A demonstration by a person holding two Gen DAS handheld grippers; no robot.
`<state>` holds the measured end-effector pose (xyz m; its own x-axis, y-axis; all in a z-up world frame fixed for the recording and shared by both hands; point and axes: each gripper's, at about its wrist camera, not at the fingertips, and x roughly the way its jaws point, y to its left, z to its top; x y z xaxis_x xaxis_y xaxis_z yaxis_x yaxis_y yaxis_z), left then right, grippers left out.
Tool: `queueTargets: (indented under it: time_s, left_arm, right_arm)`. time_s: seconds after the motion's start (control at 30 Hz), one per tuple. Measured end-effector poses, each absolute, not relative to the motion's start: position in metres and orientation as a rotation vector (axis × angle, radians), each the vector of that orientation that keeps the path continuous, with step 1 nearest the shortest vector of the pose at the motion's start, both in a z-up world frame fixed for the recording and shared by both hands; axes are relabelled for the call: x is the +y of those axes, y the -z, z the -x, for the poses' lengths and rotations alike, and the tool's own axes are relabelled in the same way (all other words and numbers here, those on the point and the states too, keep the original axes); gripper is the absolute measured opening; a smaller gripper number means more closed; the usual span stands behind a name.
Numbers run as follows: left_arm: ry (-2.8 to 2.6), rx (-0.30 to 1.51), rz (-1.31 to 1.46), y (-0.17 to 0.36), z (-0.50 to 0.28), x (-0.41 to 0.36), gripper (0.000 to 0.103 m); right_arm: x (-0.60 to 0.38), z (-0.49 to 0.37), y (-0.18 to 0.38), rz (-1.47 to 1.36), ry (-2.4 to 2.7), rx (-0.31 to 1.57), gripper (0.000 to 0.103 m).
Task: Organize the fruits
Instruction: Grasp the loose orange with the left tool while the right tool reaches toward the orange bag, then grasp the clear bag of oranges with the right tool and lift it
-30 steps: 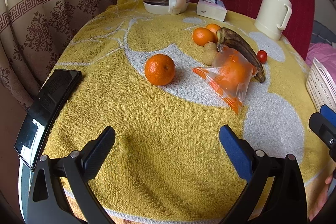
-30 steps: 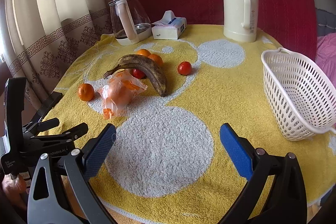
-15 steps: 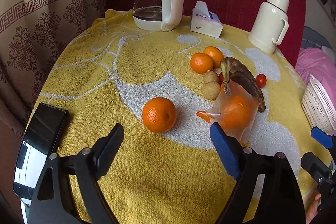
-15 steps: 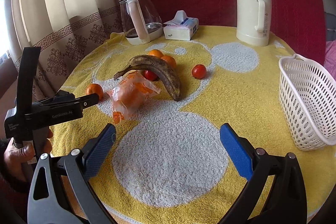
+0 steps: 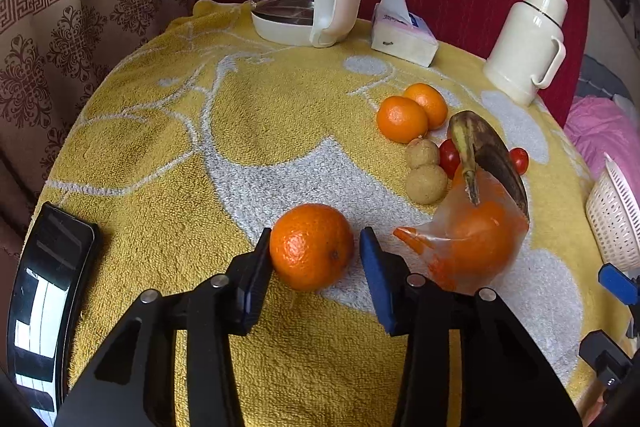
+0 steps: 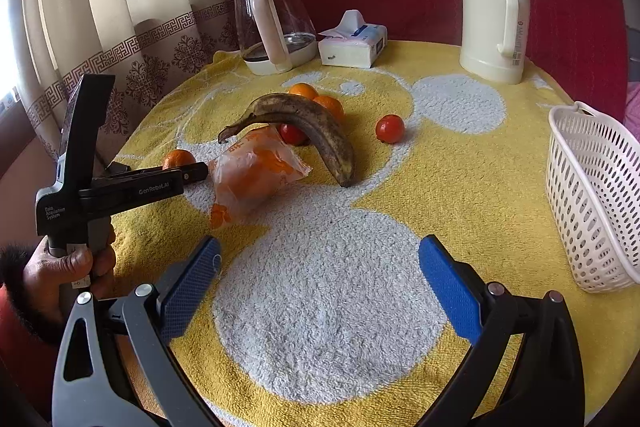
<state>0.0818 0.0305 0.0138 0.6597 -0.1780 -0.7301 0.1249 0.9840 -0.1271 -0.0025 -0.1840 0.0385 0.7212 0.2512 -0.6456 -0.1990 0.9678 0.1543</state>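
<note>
Orange [image 5: 311, 246] sits on yellow surface [image 5: 168, 155] between our left gripper [image 5: 314, 259] fingers, left pad touching, right pad just beside. Our right gripper [image 6: 320, 279] fingers spread wide, holding nothing, white basket [image 6: 592, 203] near.

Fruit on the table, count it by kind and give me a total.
Loose oranges: 3
Bag of oranges, contents uncountable: 1
Banana: 1
Tomatoes: 2
Tan round fruits: 2
Total: 9 items
</note>
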Motion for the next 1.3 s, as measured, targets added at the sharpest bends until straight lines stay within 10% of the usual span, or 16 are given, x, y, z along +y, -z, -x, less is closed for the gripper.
queueTargets:
  time_s: [1.3]
  left_arm:
    - [0.124,0.727,0.201,-0.036,-0.069,0.064,0.038]
  right_arm:
    - [-0.102,-0.105,-0.016,0.077,-0.447,0.846,0.101]
